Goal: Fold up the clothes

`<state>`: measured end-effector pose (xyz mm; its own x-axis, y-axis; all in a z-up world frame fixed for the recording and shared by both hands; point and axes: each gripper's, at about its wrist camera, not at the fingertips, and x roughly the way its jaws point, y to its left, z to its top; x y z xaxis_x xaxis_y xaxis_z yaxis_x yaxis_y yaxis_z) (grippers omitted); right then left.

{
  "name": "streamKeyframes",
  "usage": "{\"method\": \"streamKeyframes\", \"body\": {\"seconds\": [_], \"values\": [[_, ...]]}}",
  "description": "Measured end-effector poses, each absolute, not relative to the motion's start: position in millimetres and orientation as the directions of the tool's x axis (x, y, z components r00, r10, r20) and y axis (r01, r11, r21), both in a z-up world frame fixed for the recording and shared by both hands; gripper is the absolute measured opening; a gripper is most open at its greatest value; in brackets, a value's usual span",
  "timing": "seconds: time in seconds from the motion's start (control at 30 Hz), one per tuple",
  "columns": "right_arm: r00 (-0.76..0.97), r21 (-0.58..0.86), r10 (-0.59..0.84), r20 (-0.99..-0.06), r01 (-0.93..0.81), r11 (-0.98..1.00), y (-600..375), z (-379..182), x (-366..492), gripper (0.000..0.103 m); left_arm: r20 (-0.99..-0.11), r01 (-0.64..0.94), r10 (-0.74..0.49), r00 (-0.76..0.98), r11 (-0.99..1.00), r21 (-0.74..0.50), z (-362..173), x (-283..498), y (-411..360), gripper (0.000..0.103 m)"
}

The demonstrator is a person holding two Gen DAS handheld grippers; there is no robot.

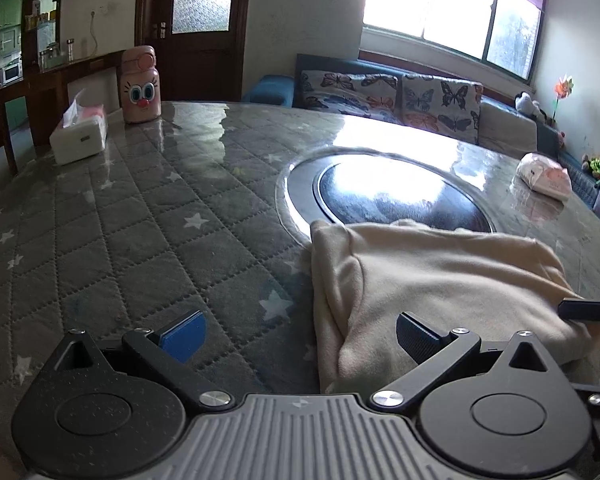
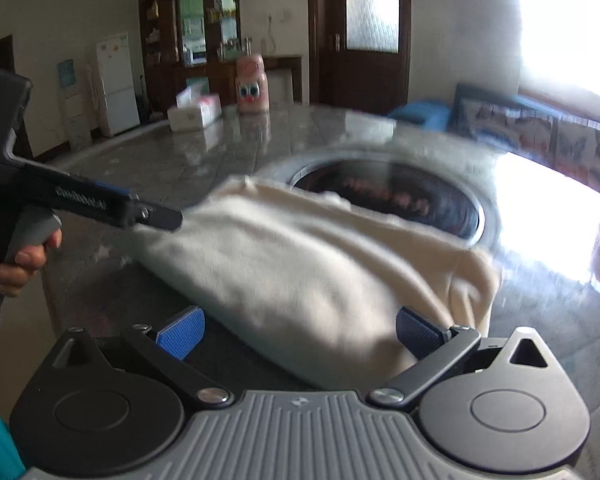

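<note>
Left wrist view: cream garment lies folded on the quilted table, right of the left gripper; both grippers gape empty, right gripper closer.

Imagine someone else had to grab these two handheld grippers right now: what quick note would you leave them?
Left gripper: open, empty, at the near left edge of the cream garment.
Right gripper: open, empty, at the garment's near right side.
The garment lies in a thick, folded-over bundle on the quilted grey table cover, partly overlapping the round dark inset.
Done: some folds appear made.
Left: probably neatening or a final fold; the right view is too blurred to judge.
</note>
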<state>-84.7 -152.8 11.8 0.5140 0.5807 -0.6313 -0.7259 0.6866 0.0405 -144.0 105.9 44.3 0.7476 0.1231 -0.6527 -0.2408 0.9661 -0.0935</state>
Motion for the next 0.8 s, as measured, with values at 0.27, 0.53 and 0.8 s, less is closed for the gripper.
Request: {"method": "streamKeyframes", "body": {"seconds": [0.27,0.53,0.8], "values": [[0.512,0.075,0.608,-0.607,-0.725,0.685,-159,28,-72,0.103,-0.673,-0.236,0.116,0.73,0.968,-0.089,36,-138,109,0.103],[0.515,0.144,0.581,-0.63,-0.658,0.739,-164,17,-21,0.103,-0.691,-0.233,0.101,0.716,0.967,-0.101,30,-135,113,0.103],[0.536,0.154,0.545,-0.645,-0.607,0.78,-168,12,5,0.103,-0.693,-0.226,0.097,0.714,0.969,-0.096,30,-134,113,0.103]]}}
